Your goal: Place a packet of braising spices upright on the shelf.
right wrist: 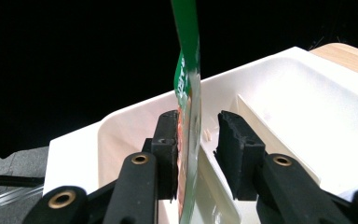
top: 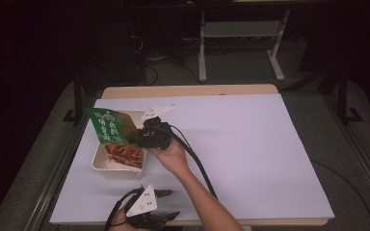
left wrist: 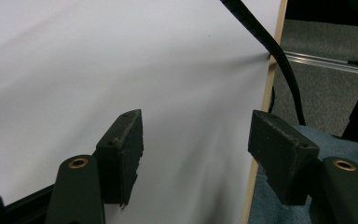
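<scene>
The right gripper (right wrist: 196,154) has the packet (top: 111,134) upright between part-open jaws, over the tray (top: 101,163); release appears under way, withdrawal remains. The left gripper (left wrist: 196,158) idles wide open, empty, over the surface (top: 231,144).

The right tool (top: 139,137) is a black two-jaw device with a grey three-cornered plate on top, marked with small dark dots. A thick black ribbed cable trails from it along the bare forearm. The left tool (top: 171,202) has the same build: black body, grey triangular plate with dots, a black cable looping off its side. Seen from the tools' own cameras, each jaw is a blocky black pad with a rough, worn face and chipped edges, carried on a smooth black link. Brass-coloured rivets sit in the link joints. No sleeves cover the forearms. Blue-grey cloth shows beside the left tool's jaw.
</scene>
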